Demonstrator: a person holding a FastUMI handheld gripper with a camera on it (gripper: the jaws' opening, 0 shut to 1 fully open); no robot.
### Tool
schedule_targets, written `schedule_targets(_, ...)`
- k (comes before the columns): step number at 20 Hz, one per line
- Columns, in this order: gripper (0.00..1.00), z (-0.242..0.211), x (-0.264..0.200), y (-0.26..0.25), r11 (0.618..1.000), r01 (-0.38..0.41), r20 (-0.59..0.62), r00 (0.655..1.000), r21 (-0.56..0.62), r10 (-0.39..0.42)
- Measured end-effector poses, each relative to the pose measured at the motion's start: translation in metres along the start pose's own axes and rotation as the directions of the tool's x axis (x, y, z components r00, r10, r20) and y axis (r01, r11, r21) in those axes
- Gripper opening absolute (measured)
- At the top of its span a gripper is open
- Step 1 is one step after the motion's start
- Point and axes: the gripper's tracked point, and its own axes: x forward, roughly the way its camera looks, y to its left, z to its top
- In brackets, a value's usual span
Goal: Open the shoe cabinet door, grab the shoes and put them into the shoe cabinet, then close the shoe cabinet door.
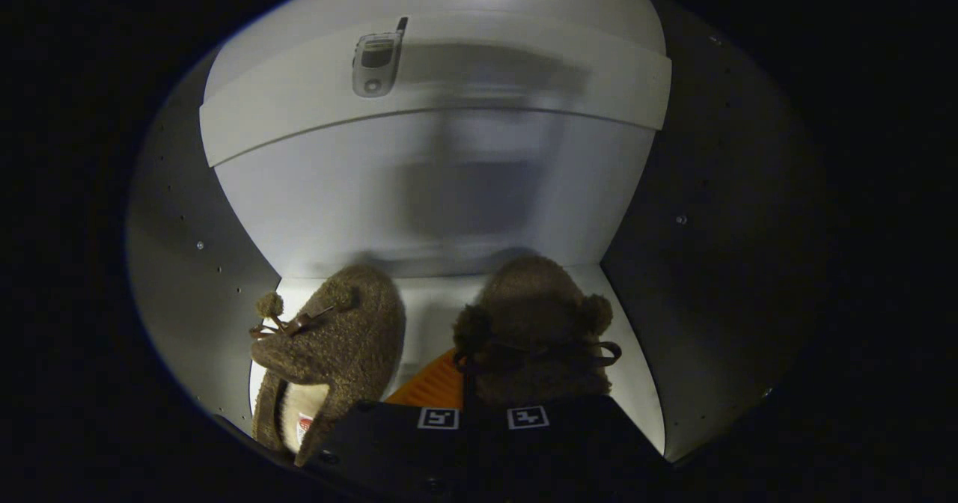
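Both slippers are a fuzzy brown: the left slipper [337, 338] shows a cream fleece lining and a small red-and-white tag inside, and the right slipper [535, 331] has matching brown pompoms and a dark lace. The shoe cabinet [314, 211] is plain white inside, greyer on its shadowed side walls. A silver-grey flip phone [376, 60] lies on its white shelf.

A small grey flip phone [378, 58] lies on a white shelf [524, 76]; bright light falls on the white back wall [299, 203]
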Motion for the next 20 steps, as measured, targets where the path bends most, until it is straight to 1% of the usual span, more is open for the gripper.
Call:
schedule_targets(2,0.19,-0.003,-0.006,0.003,1.0,-0.009,0.008,1.0,-0.004,0.009)
schedule_targets(4,0.31,-0.006,-0.018,0.0,1.0,0.003,0.022,1.0,0.011,-0.003)
schedule_targets(5,0.34,-0.005,-0.028,-0.001,1.0,0.003,0.042,0.999,0.021,-0.004)
schedule_targets(8,0.72,-0.005,-0.062,-0.003,0.999,0.012,0.109,0.994,0.044,-0.017)
schedule_targets(10,0.98,-0.007,-0.093,-0.004,0.999,0.02,0.153,0.988,0.046,-0.027)
schedule_targets(11,1.0,-0.006,-0.11,-0.001,0.999,0.016,0.181,0.983,0.045,-0.023)
schedule_targets(13,1.0,-0.003,-0.149,0.009,0.999,-0.018,0.255,0.967,0.038,0.008)
schedule_targets(15,1.0,-0.002,-0.191,0.017,0.998,-0.049,0.332,0.943,0.035,0.035)
schedule_targets(20,1.0,-0.019,-0.293,0.022,0.997,-0.075,0.468,0.881,0.003,0.065)
